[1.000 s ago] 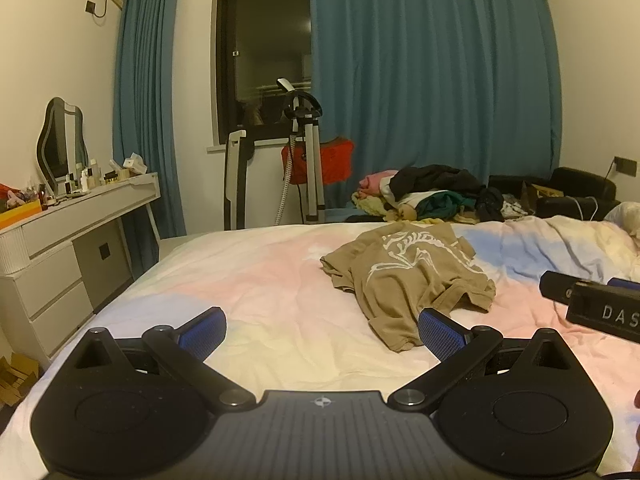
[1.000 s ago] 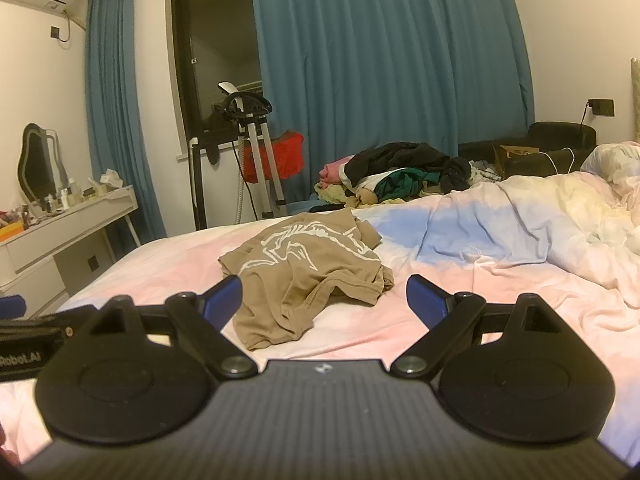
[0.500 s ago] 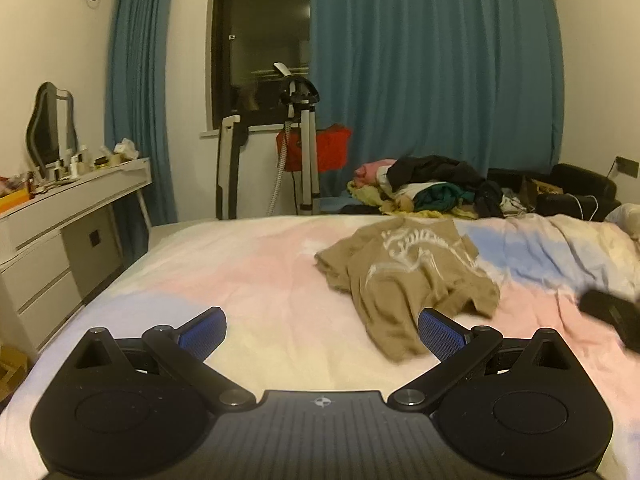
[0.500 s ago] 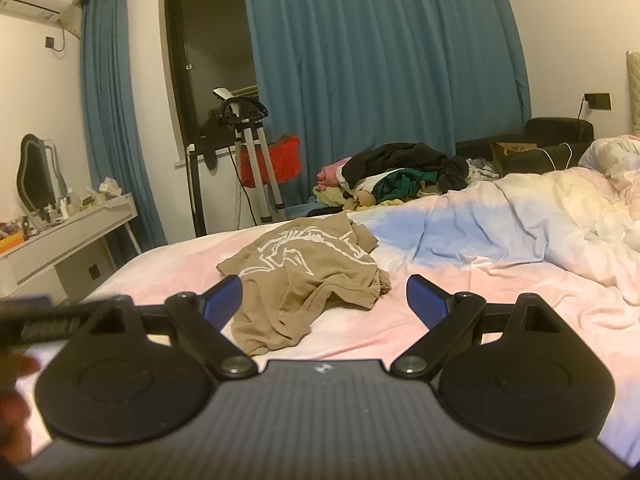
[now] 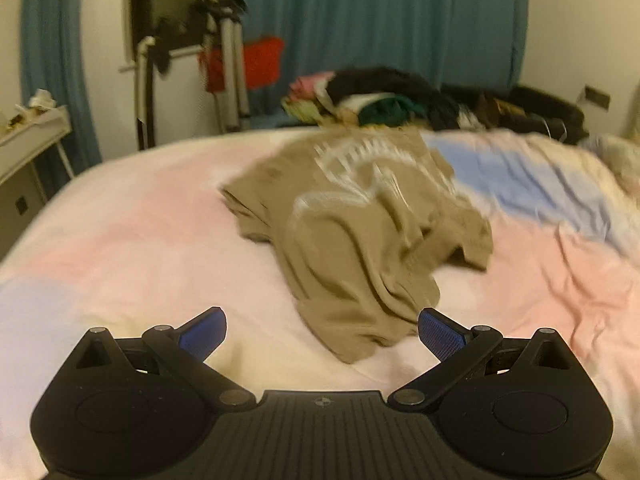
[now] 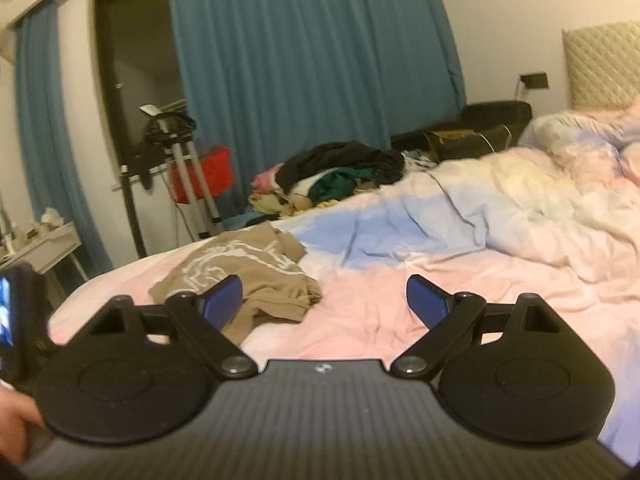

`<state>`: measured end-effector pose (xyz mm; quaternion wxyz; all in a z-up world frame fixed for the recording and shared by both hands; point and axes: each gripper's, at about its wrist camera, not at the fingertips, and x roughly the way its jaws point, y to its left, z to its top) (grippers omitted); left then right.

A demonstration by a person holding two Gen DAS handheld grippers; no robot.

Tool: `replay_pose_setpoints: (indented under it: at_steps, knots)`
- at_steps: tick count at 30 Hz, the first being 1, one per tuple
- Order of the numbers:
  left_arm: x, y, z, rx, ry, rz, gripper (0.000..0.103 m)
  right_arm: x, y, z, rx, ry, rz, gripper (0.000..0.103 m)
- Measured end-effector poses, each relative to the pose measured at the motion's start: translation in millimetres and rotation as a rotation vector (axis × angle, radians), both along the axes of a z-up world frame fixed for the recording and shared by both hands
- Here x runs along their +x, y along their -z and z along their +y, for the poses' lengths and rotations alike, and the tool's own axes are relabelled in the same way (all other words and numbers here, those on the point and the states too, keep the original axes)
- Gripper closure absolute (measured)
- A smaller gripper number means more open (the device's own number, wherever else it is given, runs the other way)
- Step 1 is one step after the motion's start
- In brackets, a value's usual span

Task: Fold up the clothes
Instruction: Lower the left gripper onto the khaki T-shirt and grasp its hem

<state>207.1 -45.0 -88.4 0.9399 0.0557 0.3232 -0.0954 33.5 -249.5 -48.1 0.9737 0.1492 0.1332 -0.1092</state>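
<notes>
Crumpled tan T-shirt (image 5: 360,232) with a pale printed design lies in a heap on the pastel bed (image 5: 120,248), near its foot end, and nothing holds it. Nearest to me, the left claw (image 5: 322,330) hangs just above the sheet with its blue pads wide apart and empty, the shirt's lower hem lying just ahead between them. The right claw (image 6: 324,298) is also spread apart and empty, off to the shirt's right, so the shirt (image 6: 248,276) shows past its left pad and bare pink sheet lies straight ahead. At the left rim of the right view the other gripper's body and a bit of hand show, blurred. The left view is smeared, so the exact hem line is hard to read. My worry is that a claw closing on this bunched hem would likely catch several layers at once, or pinch the bedsheet along with it, and lifting would then drag the heap rather than spread it flat. The right claw seems too far to the side to reach a matching corner without shifting over. Beyond the shirt, a rumpled duvet (image 6: 520,208) rises on the right, and past the bed's far edge sits a pile of other clothes (image 6: 336,172) in front of the blue curtains (image 6: 312,60).
</notes>
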Motion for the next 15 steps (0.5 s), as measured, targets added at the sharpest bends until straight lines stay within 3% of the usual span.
replay_pose_setpoints:
  at_steps: [7, 12, 14, 15]
  knots:
    - [27.1, 30.2, -35.1, 0.079, 0.119, -0.047, 0.004, 33.6, 25.9, -4.6, 0.014, 0.019, 0.057, 0.013]
    - [44.2, 53.0, -42.0, 0.037, 0.144, 0.010, 0.011, 50.1, 40.9, -6.5, 0.038, 0.023, 0.097, 0.013]
    - [45.5, 55.2, -39.9, 0.025, 0.136, -0.001, 0.017, 52.0, 43.6, -6.4, 0.040, 0.022, 0.101, 0.013]
    - [46.6, 55.2, -39.2, 0.023, 0.126, -0.005, 0.025, 52.9, 44.9, -6.3, 0.041, 0.022, 0.104, 0.013]
